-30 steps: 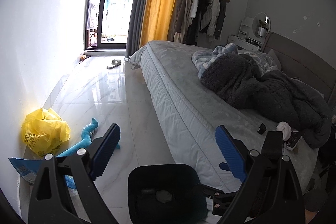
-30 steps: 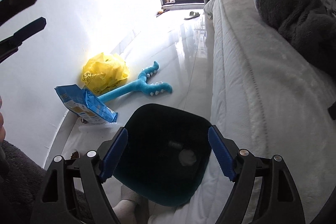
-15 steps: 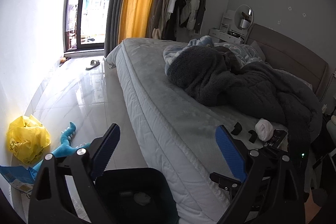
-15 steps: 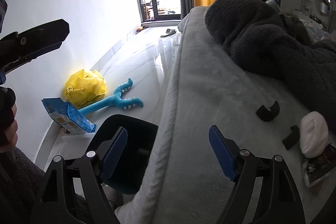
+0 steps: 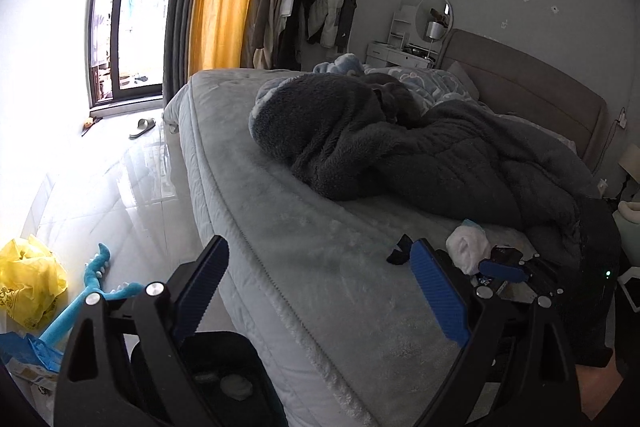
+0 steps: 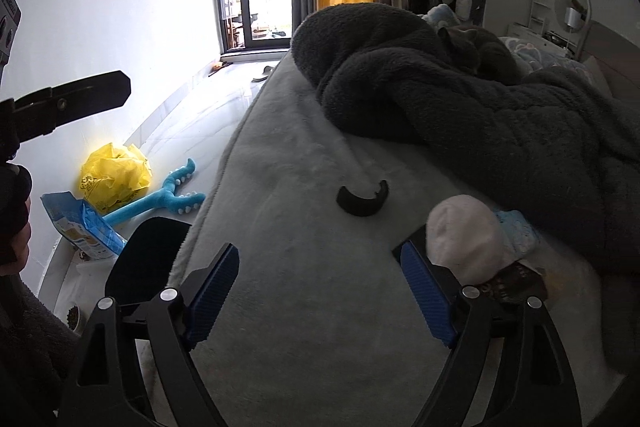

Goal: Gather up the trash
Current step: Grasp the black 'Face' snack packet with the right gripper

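We see a grey bed (image 6: pixel 304 307) carrying a dark blanket (image 6: pixel 460 107), a black curved piece (image 6: pixel 362 201) and a white wad (image 6: pixel 464 239).

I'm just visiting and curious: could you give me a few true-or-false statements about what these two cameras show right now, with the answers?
1. The right gripper has its jaws open and holds nothing. True.
2. The white wad lies on the floor. False: it lies on the bed, beside the dark blanket.
3. The yellow bag sits on the floor by the wall. True.
4. The black curved piece is inside the black bin. False: it lies on the bed.
5. The left gripper is clamped on the blue toy. False: its jaws are open and empty.
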`<state>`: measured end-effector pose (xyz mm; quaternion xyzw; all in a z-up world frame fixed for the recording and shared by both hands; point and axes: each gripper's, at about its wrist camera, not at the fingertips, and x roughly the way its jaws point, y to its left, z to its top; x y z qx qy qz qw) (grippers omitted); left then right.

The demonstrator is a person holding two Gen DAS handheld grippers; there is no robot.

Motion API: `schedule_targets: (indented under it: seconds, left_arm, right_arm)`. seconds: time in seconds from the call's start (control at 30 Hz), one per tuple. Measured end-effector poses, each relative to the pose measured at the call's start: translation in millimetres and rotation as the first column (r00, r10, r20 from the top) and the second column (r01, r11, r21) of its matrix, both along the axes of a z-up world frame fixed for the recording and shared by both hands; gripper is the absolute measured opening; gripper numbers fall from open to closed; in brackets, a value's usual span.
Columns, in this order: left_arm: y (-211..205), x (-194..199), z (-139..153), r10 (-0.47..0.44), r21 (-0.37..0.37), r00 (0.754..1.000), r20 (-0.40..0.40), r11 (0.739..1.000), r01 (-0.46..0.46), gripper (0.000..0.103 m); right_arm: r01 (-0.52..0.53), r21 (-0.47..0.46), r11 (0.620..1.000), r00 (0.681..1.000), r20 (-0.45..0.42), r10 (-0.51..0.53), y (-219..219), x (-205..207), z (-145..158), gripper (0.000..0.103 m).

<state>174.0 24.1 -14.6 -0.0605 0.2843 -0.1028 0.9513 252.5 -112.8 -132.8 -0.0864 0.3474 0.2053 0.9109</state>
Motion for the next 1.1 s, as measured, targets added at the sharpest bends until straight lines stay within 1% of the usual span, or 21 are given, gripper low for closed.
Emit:
schedule_targets:
  seconds: [0.17,0.2,0.23,0.47,0.57,0.67,0.8,1.1]
  left_arm:
    - [-13.6,7.8,-3.6,-0.011,-0.008,1.000,-0.012,1.000,0.011,0.094]
    - [-16.3,9.6,-4.8,-0.016,-0.012,1.000,-0.016,1.000,0.015,0.094]
    - [-19.0,11.3,-5.7,-0.021,-0.015,1.000,-0.020,1.000,0.020,0.094]
    - [-43.4,24.0,-12.0,-0.049,-0.029,0.998,-0.038,0.998,0.048,0.094]
    - [-52.9,27.9,-13.8,-0.056,-0.034,0.998,-0.040,0.998,0.055,0.094]
    - [-59.2,31.1,-15.8,-0.061,-0.042,0.997,-0.044,0.997,0.059,0.094]
    - [-67.5,36.1,-20.0,-0.064,-0.057,0.996,-0.054,0.997,0.061,0.094]
    - [-79.3,46.1,-30.1,-0.069,-0.093,0.995,-0.078,0.994,0.061,0.094]
  right_arm:
    - [0.039,-0.012,0.999,0.999,0.015,-0.039,-28.2,3.5,4.5,0.087]
    - [0.042,-0.017,0.999,0.999,0.019,-0.042,-31.9,4.5,5.0,0.090]
    - [0.046,-0.030,0.999,0.999,0.029,-0.045,-36.6,4.6,5.7,0.093]
    - [0.071,-0.099,0.993,0.995,0.075,-0.064,-56.0,4.0,7.3,0.097]
    - [0.087,-0.146,0.985,0.993,0.090,-0.074,-63.1,3.1,4.3,0.099]
    - [0.100,-0.196,0.975,0.992,0.097,-0.082,-66.3,3.8,-0.3,0.099]
    - [0.092,-0.243,0.966,0.993,0.100,-0.069,-65.2,1.7,-6.5,0.099]
    - [0.090,-0.357,0.930,0.993,0.105,-0.055,-59.5,5.5,-21.9,0.099]
